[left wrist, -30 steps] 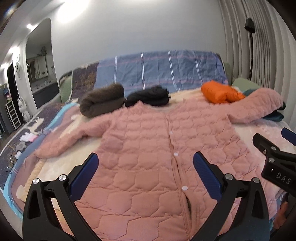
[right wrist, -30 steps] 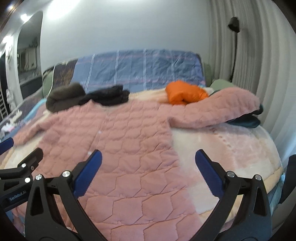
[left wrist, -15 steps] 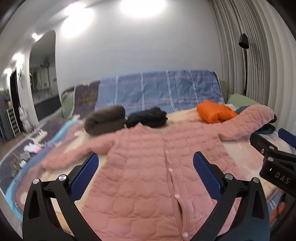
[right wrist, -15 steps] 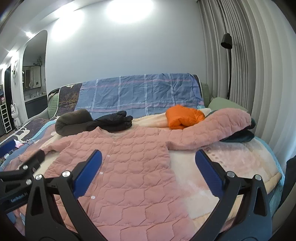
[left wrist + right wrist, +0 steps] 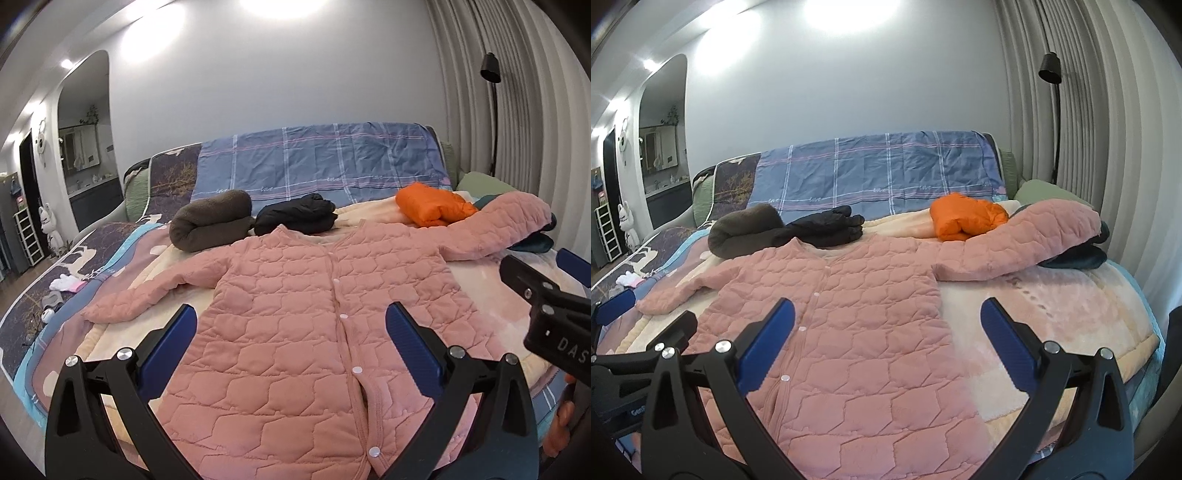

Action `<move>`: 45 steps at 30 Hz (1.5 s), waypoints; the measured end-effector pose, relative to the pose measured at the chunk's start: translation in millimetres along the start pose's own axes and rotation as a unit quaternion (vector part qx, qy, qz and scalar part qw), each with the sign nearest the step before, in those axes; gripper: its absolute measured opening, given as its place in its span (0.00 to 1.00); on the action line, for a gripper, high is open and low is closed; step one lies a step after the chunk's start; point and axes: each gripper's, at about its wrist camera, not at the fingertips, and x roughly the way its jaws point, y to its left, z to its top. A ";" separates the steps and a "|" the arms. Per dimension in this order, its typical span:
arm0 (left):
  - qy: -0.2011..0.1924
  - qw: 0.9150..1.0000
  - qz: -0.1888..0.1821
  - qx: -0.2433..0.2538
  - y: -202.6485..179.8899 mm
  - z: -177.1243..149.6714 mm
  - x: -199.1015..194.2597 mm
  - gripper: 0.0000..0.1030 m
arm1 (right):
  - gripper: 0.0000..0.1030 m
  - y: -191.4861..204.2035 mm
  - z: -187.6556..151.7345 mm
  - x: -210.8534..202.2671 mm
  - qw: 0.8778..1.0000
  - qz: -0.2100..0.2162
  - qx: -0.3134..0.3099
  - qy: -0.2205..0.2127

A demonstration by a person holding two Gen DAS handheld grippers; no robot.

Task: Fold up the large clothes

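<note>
Left wrist view: my left gripper (image 5: 290,326) has pulled up and back since a second ago; more wall and ceiling light show now. Jaws spread wide, holding nothing. My right gripper (image 5: 886,323) likewise gapes empty. Pink quilted jacket (image 5: 314,314) lies flat, buttoned, sleeves out, on the bed (image 5: 1071,314). Brown roll (image 5: 210,225), black bundle (image 5: 295,218) and orange bundle (image 5: 432,208) sit beyond its collar. Plaid sheet (image 5: 314,162) drapes the headboard; floor lamp (image 5: 491,70) by curtains.

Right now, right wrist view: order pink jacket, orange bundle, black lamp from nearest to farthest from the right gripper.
1. Pink jacket: directly below the right gripper, spread on the bed.
2. Orange bundle: farther back, right of centre.
3. Black lamp: by the far wall, right.
</note>
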 end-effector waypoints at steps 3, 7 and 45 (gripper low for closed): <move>-0.002 1.000 0.010 -0.004 2.1 -1.8 1.1 0.99 | 0.98 0.2 -0.6 1.8 1.000 0.001 0.000 0.003; -0.002 1.000 0.010 -0.005 2.5 -1.7 2.5 0.99 | 0.98 -0.6 -3.5 5.4 1.000 0.003 0.002 0.007; 0.036 0.999 -0.017 -0.014 8.1 -10.5 32.0 0.99 | 0.98 6.9 -10.7 35.4 0.999 -0.002 -0.015 0.041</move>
